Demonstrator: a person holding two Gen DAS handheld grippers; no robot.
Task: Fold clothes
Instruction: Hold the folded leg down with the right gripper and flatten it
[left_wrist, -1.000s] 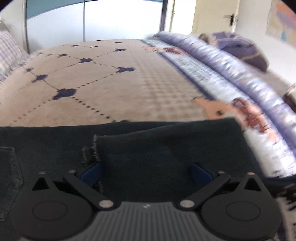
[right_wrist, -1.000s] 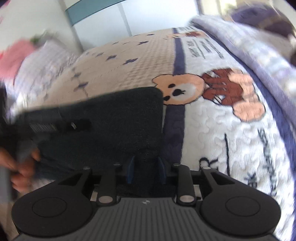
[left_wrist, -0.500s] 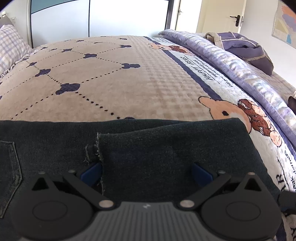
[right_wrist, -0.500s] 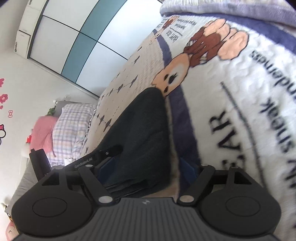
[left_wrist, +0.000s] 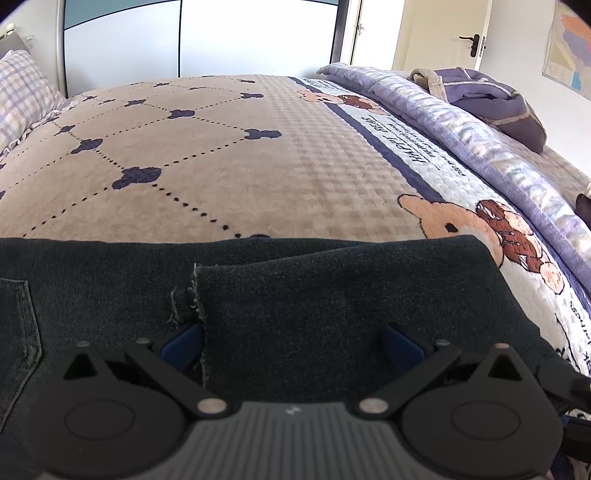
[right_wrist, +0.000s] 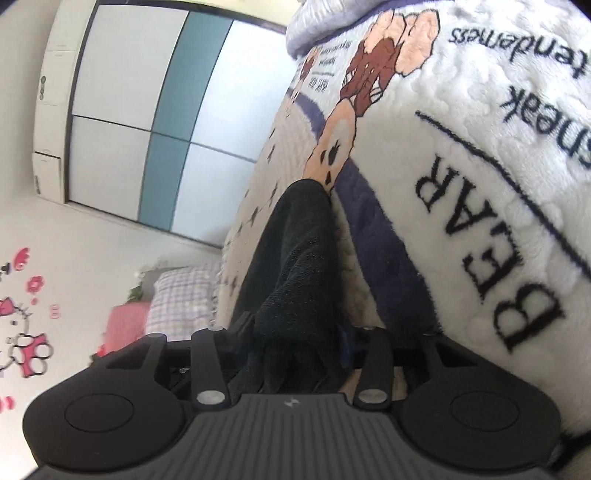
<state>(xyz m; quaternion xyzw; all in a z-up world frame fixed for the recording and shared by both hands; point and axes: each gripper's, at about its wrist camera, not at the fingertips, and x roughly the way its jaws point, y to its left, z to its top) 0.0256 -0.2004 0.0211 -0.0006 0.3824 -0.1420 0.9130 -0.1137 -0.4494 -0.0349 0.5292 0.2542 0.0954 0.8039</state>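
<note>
The big bed blanket (left_wrist: 236, 162) fills most of your left wrist view. It is tan with dark blue clover shapes, and it has a white strip with a bear picture (left_wrist: 476, 229) out at 3 o'clock. In your right wrist view the same blanket (right_wrist: 480, 155) looks tipped over, and you can read the word "BEAR" at 3 o'clock.

The white and teal wardrobe doors (right_wrist: 147, 122) stand at 10 o'clock in your right view. In your left view a purple bundle of cloth (left_wrist: 495, 103) sits on the far side of the bed at 2 o'clock. A checked pillow (left_wrist: 22, 92) lies at 10 o'clock.

The dark jeans (left_wrist: 295, 295) lie flat on the blanket right in front of you, across the whole bottom half of your left view. One layer is folded over another, and its frayed hem runs down near 7 o'clock. A back pocket shows at 9 o'clock.

Your left gripper (left_wrist: 291, 343) rests over the folded jeans with its blue fingers (left_wrist: 183, 341) spread wide. The cloth lies between them, but they do not pinch it.

In your right view the jeans (right_wrist: 295, 266) rise in a dark ridge from the middle down to 6 o'clock. Your right gripper (right_wrist: 295, 354) has its fingers pulled in narrow, and they squeeze that bunched edge of the jeans.
</note>
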